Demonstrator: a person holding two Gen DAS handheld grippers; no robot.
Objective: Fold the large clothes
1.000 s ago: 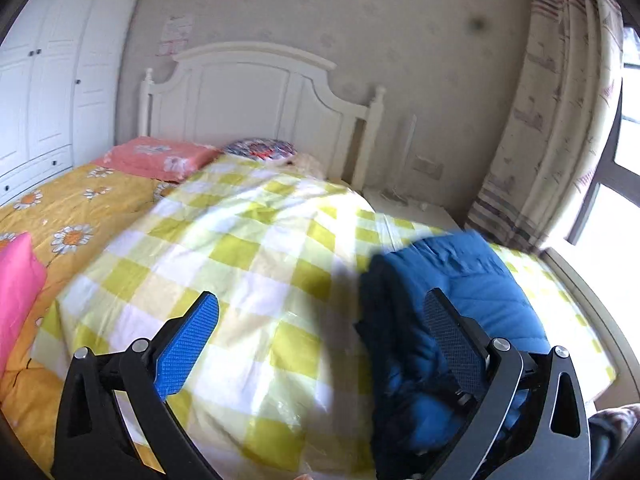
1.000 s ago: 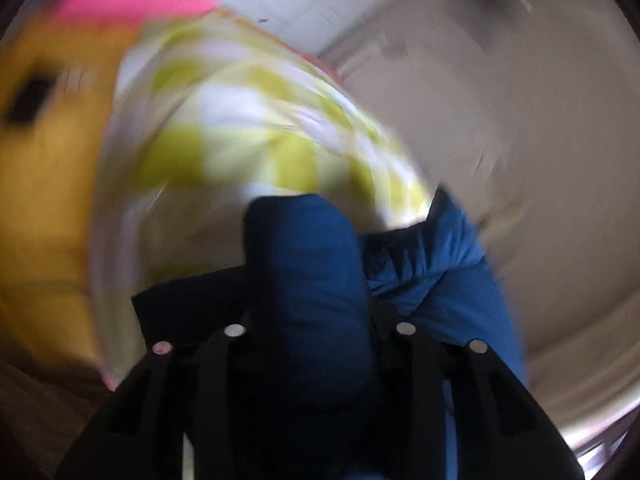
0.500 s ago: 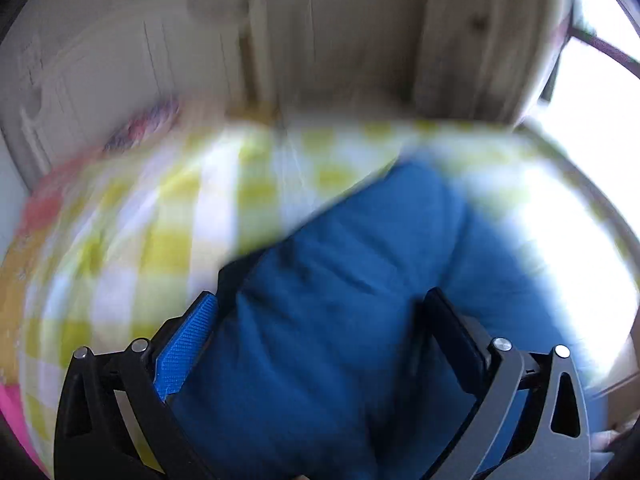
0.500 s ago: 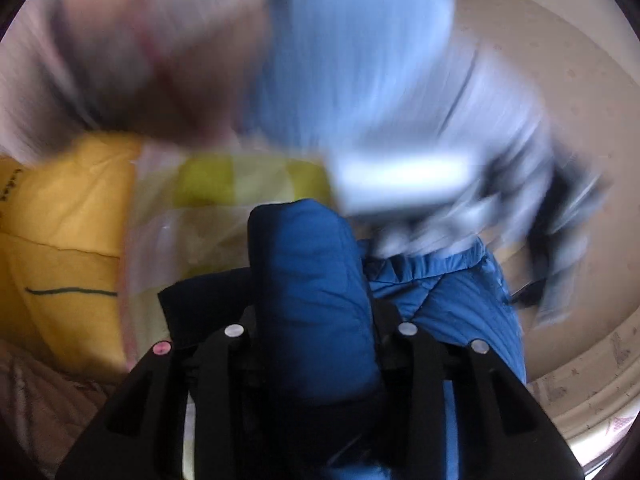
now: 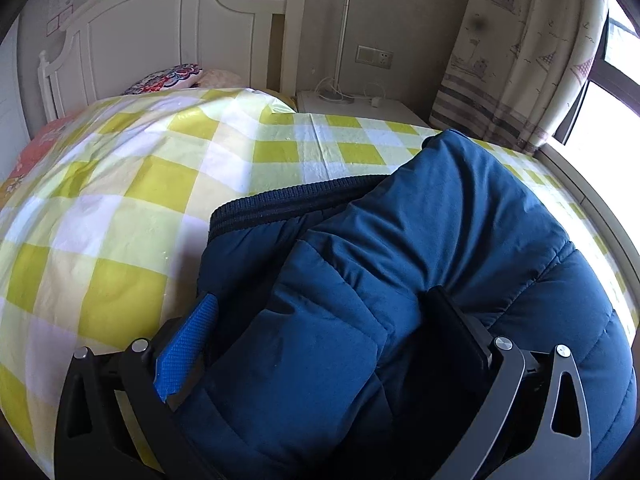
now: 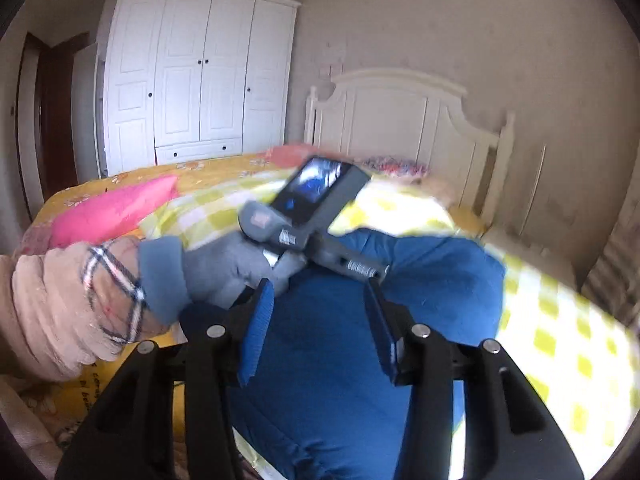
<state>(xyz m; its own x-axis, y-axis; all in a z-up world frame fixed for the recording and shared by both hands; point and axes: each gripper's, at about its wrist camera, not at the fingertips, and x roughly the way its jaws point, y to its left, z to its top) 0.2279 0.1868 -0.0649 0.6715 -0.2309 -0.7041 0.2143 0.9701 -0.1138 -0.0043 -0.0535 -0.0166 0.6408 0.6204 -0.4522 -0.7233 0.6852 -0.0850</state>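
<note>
A padded blue jacket (image 5: 400, 240) lies bunched on a yellow-and-white checked sheet (image 5: 120, 200) over the bed. My left gripper (image 5: 320, 332) points down into it, jaws wide, and a thick fold of the jacket fills the gap without being squeezed. In the right wrist view the jacket (image 6: 340, 380) lies below my right gripper (image 6: 320, 320). Its jaws are opening and nothing sits between the blue pads (image 6: 256, 328). A grey-gloved hand (image 6: 216, 272) with a checked sleeve (image 6: 60, 304) holds the left gripper's body (image 6: 312, 216) just ahead.
A white headboard (image 5: 160, 32) and a patterned cushion (image 5: 164, 78) stand at the bed's far end. A white nightstand (image 5: 360, 106) and a curtain (image 5: 512, 52) are at the right. A white wardrobe (image 6: 196, 72) and a pink pillow (image 6: 108, 212) lie left.
My left gripper swung right and down onto the jacket. My right gripper let go of the jacket fold it held, rose and rolled level, its jaws now apart.
</note>
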